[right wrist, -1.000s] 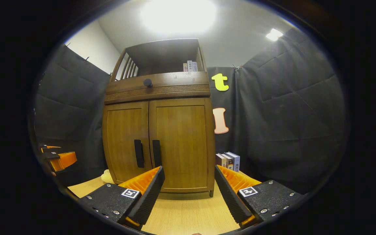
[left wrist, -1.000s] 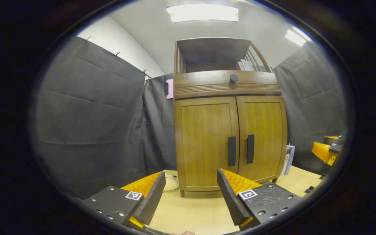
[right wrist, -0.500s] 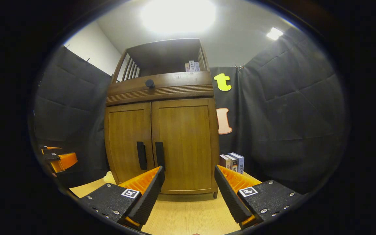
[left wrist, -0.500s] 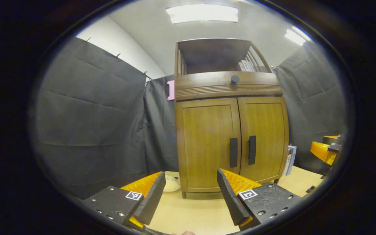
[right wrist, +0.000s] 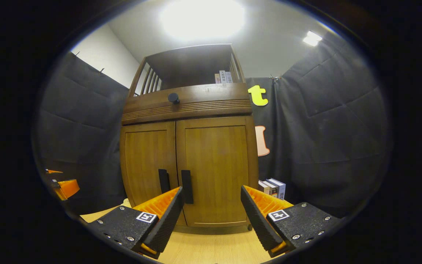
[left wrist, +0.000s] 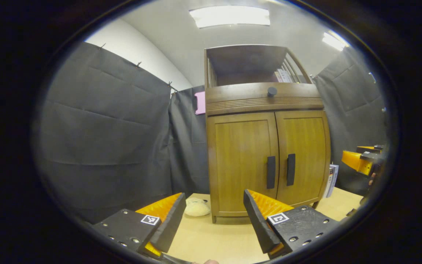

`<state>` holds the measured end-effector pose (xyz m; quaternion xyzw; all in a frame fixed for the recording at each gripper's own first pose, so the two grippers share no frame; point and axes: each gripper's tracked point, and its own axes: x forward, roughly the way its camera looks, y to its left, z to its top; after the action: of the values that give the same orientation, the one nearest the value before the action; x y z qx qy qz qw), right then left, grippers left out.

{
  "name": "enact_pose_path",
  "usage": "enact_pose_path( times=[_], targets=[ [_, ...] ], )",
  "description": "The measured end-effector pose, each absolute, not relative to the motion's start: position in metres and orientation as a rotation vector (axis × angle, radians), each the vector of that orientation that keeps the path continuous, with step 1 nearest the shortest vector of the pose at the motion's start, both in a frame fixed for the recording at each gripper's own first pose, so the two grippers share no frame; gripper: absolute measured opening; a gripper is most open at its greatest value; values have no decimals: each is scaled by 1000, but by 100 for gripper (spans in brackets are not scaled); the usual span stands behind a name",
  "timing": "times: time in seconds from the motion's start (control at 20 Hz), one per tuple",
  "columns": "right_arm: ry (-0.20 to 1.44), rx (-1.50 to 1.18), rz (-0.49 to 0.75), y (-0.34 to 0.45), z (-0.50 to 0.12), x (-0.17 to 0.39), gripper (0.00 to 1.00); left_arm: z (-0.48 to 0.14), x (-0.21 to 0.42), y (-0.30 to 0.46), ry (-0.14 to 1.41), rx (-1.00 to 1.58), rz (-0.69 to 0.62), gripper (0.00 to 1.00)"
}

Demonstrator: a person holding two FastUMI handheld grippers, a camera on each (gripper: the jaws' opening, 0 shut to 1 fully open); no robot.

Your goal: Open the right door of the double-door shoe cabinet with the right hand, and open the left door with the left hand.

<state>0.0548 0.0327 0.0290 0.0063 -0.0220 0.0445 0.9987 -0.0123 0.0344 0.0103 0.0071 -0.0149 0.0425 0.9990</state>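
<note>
The shoe cabinet [left wrist: 266,146] is standing upright on the light wooden table [left wrist: 211,242] against the black cloth wall, with its left door [right wrist: 148,165] and right door [right wrist: 216,168] both sitting closed and their dark vertical handles [right wrist: 187,186] lying side by side at the centre seam. The right gripper [right wrist: 211,220] is hovering just in front of the right door with its jaws spread wide and grasping nothing, and the left gripper [left wrist: 214,220] is hanging farther back, likewise released and empty. A few books [right wrist: 274,187] are standing beside the cabinet's right side, and a small cream-coloured object [left wrist: 196,209] is lying on the table by its left corner.
</note>
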Motion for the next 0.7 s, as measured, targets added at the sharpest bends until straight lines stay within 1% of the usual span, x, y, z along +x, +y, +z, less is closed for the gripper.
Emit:
enact_pose_path(
  times=[0.05,0.15,0.2,0.35,0.4,0.45,0.55,0.6,0.7],
  targets=[
    [-47,13,94,36,31,59,95,11,-14,38,-30,17,95,85],
    [-44,15,106,42,31,71,92,11,-20,50,-29,21,116,85],
    [-43,17,111,45,32,77,94,12,-23,55,-27,23,128,85],
    [-50,22,127,55,35,90,95,12,-33,73,-25,27,166,85],
    [-50,21,131,59,34,95,92,13,-37,79,-24,29,179,91],
    [-51,21,135,62,34,100,94,15,-40,85,-24,33,193,85],
    [-51,24,142,69,34,112,94,19,-46,97,-24,40,218,85],
    [-49,27,145,72,34,117,94,18,-49,103,-23,44,232,96],
    [-48,30,150,79,34,128,95,19,-54,114,-21,51,258,96]
  ],
)
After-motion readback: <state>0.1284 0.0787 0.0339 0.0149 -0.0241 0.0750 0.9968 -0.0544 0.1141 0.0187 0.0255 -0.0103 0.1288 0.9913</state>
